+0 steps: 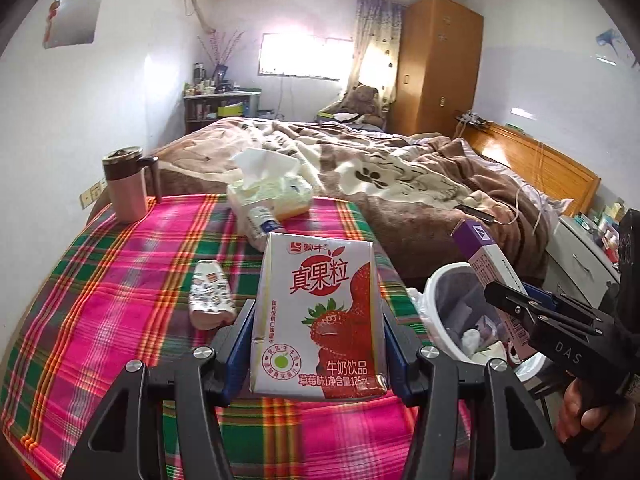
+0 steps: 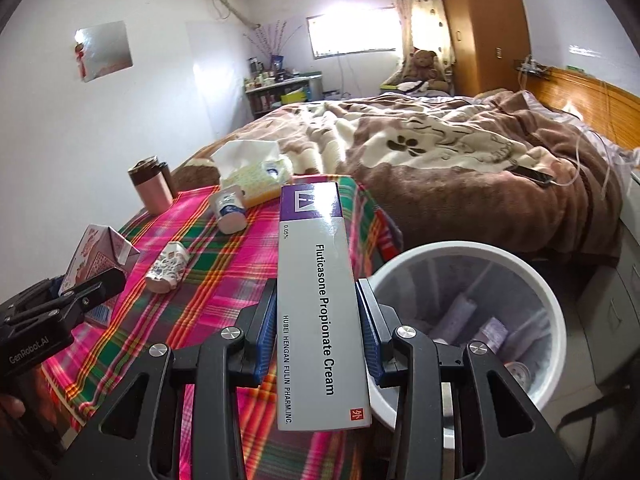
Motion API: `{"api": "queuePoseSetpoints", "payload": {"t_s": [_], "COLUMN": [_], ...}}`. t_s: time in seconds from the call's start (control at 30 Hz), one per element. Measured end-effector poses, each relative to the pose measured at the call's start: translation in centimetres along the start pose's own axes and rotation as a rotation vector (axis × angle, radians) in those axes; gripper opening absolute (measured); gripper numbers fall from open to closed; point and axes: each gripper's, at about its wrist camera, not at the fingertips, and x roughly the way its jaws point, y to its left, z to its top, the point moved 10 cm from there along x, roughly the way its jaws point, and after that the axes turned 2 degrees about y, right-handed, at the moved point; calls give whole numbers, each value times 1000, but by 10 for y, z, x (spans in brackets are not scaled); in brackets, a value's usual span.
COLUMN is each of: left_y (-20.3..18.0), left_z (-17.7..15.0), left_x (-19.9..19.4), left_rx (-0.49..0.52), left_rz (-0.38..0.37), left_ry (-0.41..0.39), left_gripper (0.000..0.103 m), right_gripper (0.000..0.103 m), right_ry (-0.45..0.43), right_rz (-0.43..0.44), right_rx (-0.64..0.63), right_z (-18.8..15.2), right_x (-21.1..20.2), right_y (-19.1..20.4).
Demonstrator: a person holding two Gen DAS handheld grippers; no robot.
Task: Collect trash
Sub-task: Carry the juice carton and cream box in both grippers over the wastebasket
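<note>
Strawberry milk carton (image 1: 320,316) clamped upright between the left gripper (image 1: 318,344) jaws, above the plaid surface (image 1: 120,288). Fluticasone cream box (image 2: 320,308) pinched lengthwise in the right gripper (image 2: 316,332) jaws, beside the white trash bin (image 2: 552,304), which sits right of those jaws and already holds scraps. Best to carry the box fully over the bin mouth before loosening, then follow with the carton. Two small bottles (image 1: 210,298) (image 2: 231,210) left lying ahead of the jaws, near the tissue pack (image 1: 272,192) and tumbler (image 1: 125,186).

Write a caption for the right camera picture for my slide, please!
Right gripper clamps a grey-and-purple cardboard cream box beside the white plastic trash bin.
</note>
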Motion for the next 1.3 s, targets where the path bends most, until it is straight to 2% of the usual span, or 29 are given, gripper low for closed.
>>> {"api": "queuePoseSetpoints", "payload": {"t_s": [0.43,0.67,0.9,1.3], "left_y": [-90,-137,-174,-204], "left_z": [8,6,1,-13], "left_x": [18,31,53,90], "left_rx": [93,142,179,206], "left_rz": [-144,-204,-245,-270], "left_ry": [17,31,69,141], "left_gripper": [57,57,57,57], "right_gripper": [38,38,38,38], "right_ry": [-8,-2,14,47], "right_rz": [-147,-201,-221,-226], "right_rx": [105,143,166,196], "right_z": [-6,-7,-14,-22], "right_x": [-21,-23,-23,-11], "right_y": [-74,-100,-118,-140]}}
